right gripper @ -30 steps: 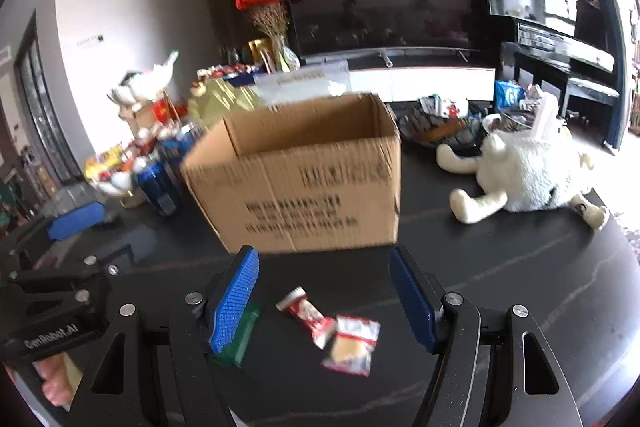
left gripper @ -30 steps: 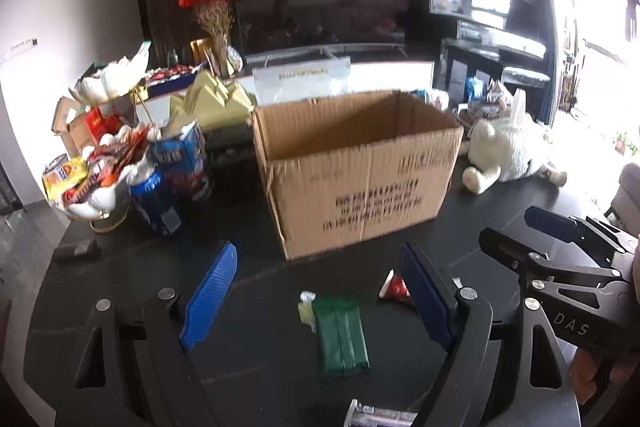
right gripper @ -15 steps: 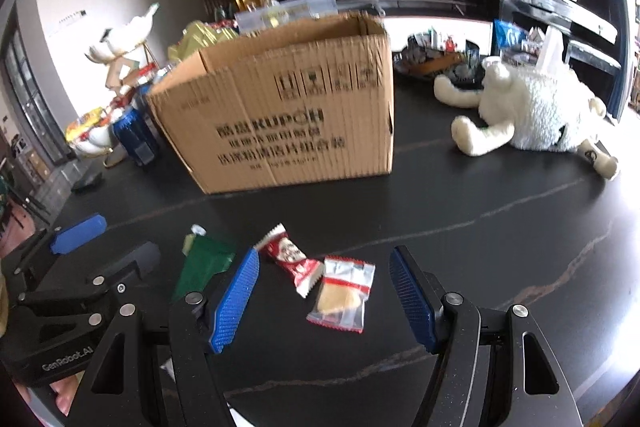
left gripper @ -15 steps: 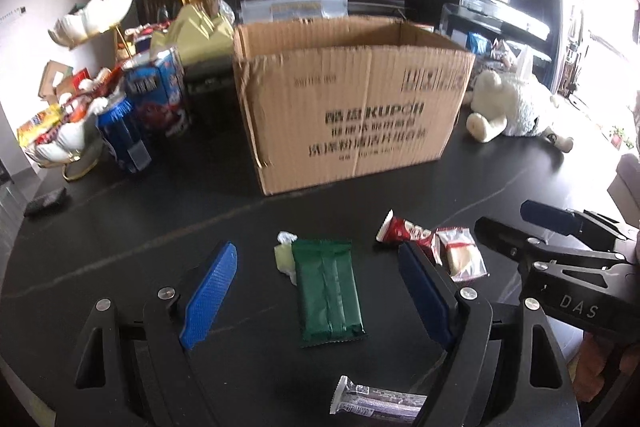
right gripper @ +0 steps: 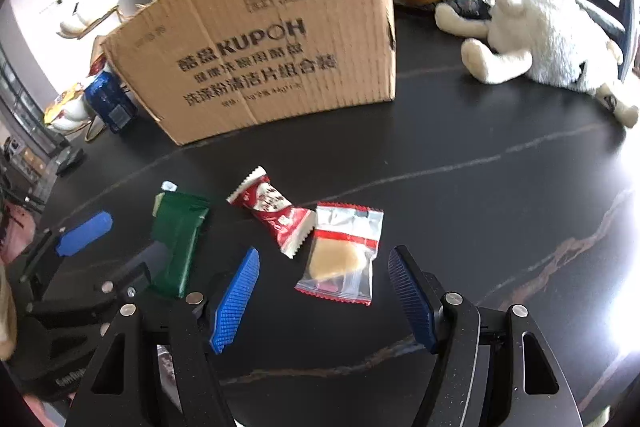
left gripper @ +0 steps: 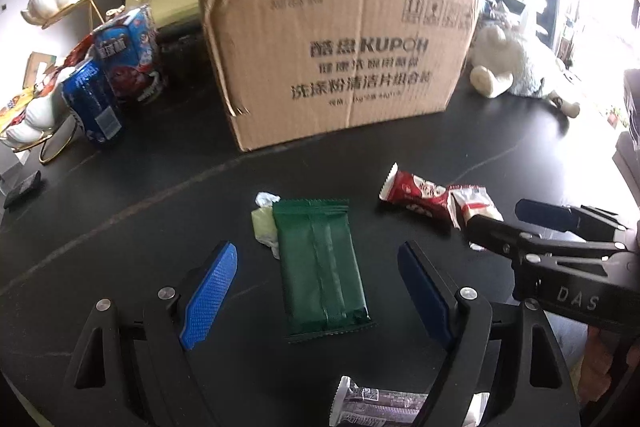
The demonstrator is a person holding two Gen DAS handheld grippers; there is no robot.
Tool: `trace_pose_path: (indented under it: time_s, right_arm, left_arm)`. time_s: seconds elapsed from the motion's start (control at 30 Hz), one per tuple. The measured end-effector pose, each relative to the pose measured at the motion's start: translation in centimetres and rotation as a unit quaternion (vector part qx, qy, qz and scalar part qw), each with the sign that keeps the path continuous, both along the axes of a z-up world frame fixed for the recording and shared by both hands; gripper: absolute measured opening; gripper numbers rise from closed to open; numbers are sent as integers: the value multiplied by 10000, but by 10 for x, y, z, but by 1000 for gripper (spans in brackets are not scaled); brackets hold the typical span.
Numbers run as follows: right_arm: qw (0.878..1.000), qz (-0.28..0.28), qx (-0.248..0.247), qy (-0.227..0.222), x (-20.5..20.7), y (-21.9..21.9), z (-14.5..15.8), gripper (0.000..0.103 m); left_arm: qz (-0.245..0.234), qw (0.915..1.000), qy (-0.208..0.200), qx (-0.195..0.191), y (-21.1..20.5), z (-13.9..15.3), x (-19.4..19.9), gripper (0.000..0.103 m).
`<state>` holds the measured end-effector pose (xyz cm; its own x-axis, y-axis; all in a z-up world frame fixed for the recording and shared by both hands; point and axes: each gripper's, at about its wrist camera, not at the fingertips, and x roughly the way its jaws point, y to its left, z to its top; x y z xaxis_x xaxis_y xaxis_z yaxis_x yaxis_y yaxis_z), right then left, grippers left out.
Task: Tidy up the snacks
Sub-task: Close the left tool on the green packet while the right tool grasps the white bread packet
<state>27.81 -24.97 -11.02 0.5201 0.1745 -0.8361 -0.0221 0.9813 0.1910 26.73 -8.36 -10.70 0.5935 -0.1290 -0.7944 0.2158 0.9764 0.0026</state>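
Note:
A green snack packet [left gripper: 322,263] lies flat on the black table, between the open fingers of my left gripper [left gripper: 318,267]; it also shows in the right wrist view [right gripper: 178,237]. A red wrapped candy [right gripper: 274,209] and a clear packet with a yellow biscuit [right gripper: 342,253] lie beside it. My right gripper [right gripper: 324,273] is open and straddles the clear packet. A silver wrapped bar [left gripper: 380,405] lies under the left gripper. The open cardboard box [left gripper: 336,55] stands behind the snacks.
Blue snack packs [left gripper: 120,63] and a white bowl on a gold stand [left gripper: 28,123] stand left of the box. A white plush toy [right gripper: 540,39] lies at the right. A pale crumpled wrapper [left gripper: 264,223] touches the green packet.
Both grippers have moved down and forward toward the table. The green packet now lies between the left fingers and the clear packet between the right fingers. Both stay open.

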Motion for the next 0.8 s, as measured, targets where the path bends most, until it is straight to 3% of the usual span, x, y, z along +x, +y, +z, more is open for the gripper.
trace_pose_path:
  time_s: [0.3, 0.47, 0.53, 0.63, 0.7, 0.8]
  right_arm:
    - [9997, -111, -122, 183, 5, -3, -12, 66]
    - [9994, -122, -329, 73, 6, -1, -12, 62]
    - [9988, -77, -478, 33, 6, 2, -12, 57]
    - [9975, -21, -702, -39, 5, 7, -12, 42]
    - [9974, 7, -714, -57, 4, 8, -12, 42]
    - [9975, -22, -697, -74, 3, 7, -12, 41]
  left_arm:
    - [-9, 9999, 148, 39, -1, -12, 4, 83]
    - [-18, 9998, 192, 62, -2, -17, 6, 82]
    - [-15, 9997, 220, 60, -2, -20, 7, 77]
    - [35, 9996, 265, 21, 0, -23, 7, 60]
    - [64, 9995, 302, -37, 2, -26, 8, 48]
    - [85, 9993, 355, -111, 5, -28, 10, 45]
